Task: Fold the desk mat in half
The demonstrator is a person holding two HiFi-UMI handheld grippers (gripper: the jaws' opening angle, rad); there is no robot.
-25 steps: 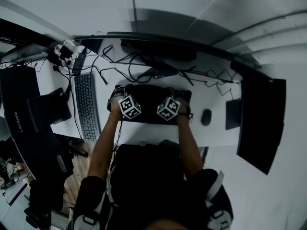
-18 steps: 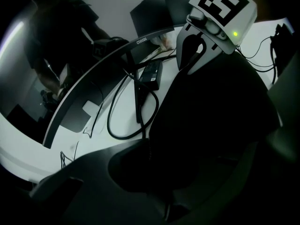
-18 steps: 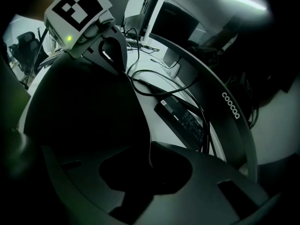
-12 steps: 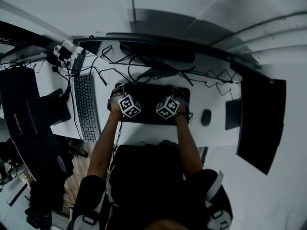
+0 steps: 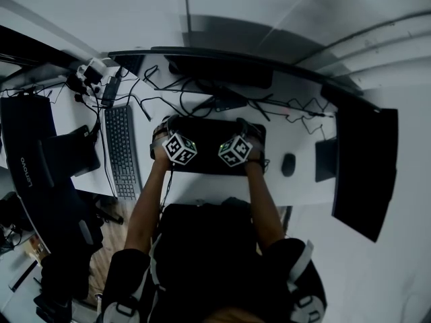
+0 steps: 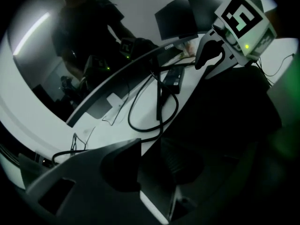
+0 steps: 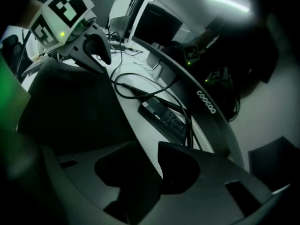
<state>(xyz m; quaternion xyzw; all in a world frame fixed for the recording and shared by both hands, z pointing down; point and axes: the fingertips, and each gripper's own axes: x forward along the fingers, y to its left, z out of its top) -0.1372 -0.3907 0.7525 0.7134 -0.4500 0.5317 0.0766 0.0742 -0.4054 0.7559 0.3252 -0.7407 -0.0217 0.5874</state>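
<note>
The black desk mat (image 5: 209, 148) lies on the white desk (image 5: 202, 188) in front of the person, as a short, wide rectangle. Both grippers stand at its far edge, pointing steeply down. My left gripper (image 5: 164, 129) is over the far left corner and my right gripper (image 5: 247, 128) over the far right corner. In the left gripper view the jaws of the left gripper (image 6: 151, 159) have just been opening, with the mat's (image 6: 225, 121) edge in the gap, not pinched. The jaws of the right gripper (image 7: 151, 168) have also just been opening over the mat's (image 7: 70, 107) edge and bare desk.
Tangled cables (image 5: 195, 101) and a power adapter (image 7: 164, 117) lie just beyond the mat, under a curved monitor (image 5: 222, 69). A keyboard (image 5: 122, 150) lies left of the mat and a mouse (image 5: 289, 164) to its right. A dark monitor (image 5: 367, 170) stands far right, a laptop (image 5: 30, 150) far left.
The left gripper's cube has shifted a little toward the far edge and rolled slightly. The right gripper has hardly moved. The mat lies as before.
</note>
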